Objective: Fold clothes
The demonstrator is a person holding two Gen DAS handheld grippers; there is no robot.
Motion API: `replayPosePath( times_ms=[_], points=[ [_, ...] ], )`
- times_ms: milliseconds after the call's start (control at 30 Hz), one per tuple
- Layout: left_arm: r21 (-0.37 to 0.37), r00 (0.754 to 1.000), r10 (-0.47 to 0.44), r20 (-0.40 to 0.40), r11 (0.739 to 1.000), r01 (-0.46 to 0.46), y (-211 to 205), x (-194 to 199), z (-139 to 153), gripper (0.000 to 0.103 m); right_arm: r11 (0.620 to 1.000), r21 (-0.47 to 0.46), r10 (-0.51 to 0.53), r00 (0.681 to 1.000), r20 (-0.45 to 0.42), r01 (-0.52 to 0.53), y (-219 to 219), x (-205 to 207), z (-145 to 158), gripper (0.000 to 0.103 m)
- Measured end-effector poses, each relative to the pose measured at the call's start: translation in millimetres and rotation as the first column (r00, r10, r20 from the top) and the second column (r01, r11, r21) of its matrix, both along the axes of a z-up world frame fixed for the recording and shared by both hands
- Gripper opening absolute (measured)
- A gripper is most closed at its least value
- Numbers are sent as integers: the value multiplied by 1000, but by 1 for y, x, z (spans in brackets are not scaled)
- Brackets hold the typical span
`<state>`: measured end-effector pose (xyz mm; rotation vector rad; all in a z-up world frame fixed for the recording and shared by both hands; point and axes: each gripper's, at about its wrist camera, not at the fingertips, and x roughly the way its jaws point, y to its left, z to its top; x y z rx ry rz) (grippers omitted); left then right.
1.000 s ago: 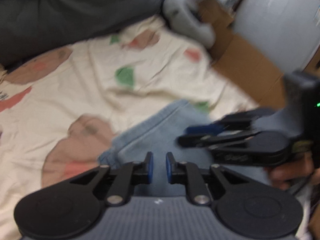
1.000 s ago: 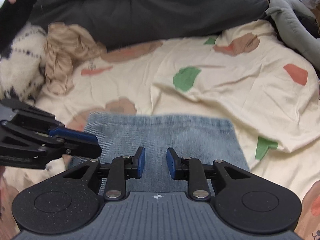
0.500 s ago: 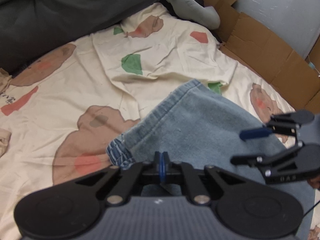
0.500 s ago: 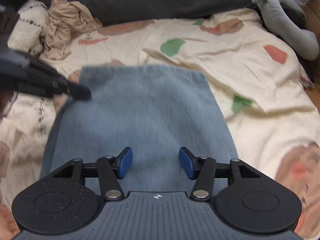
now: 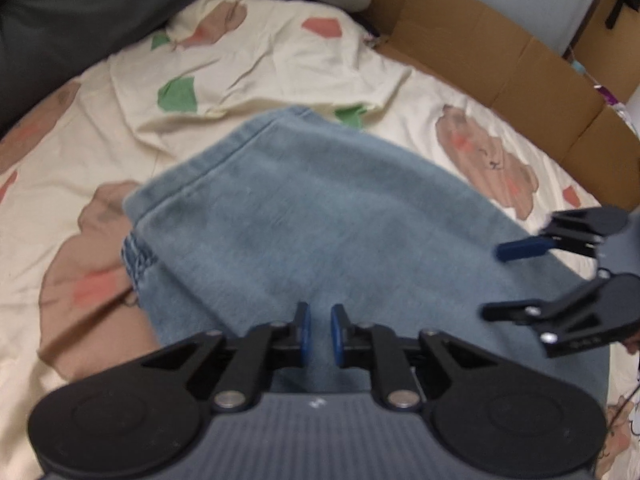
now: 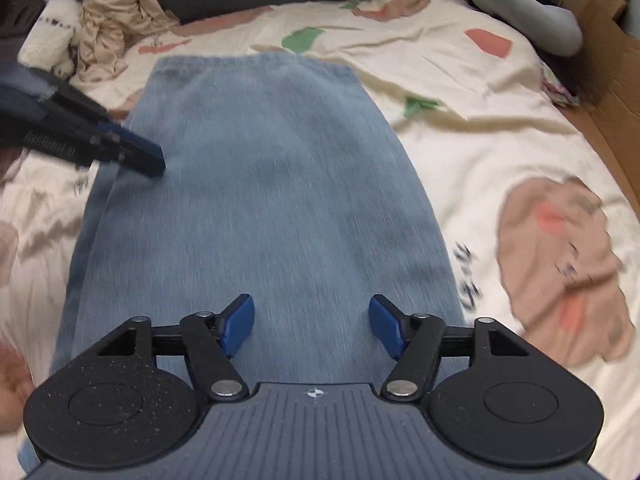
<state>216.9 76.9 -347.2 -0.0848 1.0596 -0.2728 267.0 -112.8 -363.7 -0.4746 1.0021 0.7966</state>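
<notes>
1. Left tongs point(image 5: 318, 330): nearly together, a narrow gap showing, nothing between them, low over the near part of the jeans point(image 5: 320, 220).
2. Right tongs point(image 6: 312, 326): opening, wide apart, empty, above the near end of the jeans.
3. Jeans: lying flat on the bed, folded into a long narrow panel, far edge straight, a second denim layer peeking out at the left side in the left view.
4. Progress, judged: lengthwise fold looks done; crosswise folds into a compact stack probably left. Near end hidden under the tongs, so cannot tell how it lies.
5. Around: patterned sheet point(image 6: 460, 92) underneath, rumpled beige cloth point(image 6: 112, 24) at the far left, cardboard point(image 5: 500, 60) along the right side of the bed.
</notes>
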Motion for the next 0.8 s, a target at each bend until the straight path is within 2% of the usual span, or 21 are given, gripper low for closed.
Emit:
replayPosePath(
  times_ms=[100,267,333,600,800],
  points=[
    [19,1000,-10,-18,1000,10,1,4,-5,3,1000,-26,-12,1000,0,12,-18,-10,1,71],
    [36,1000,-2,-27,999,3,-6,4,9,6,996,-30,-89,996,-17,88,-47,-22,0,71],
    [22,1000,-7,-14,1000,8,-10,0,16,14,995,-30,-97,995,-15,97,-55,-29,0,71],
    [-81,989,-140,-39,987,136,-50,-27,14,14,983,-8,-182,983,-23,182,-106,-59,-6,71],
    [-153,963,-248,-106,961,230,-77,-53,-1,14,978,-9,-210,978,-10,210,-144,-84,-2,71]
  ],
)
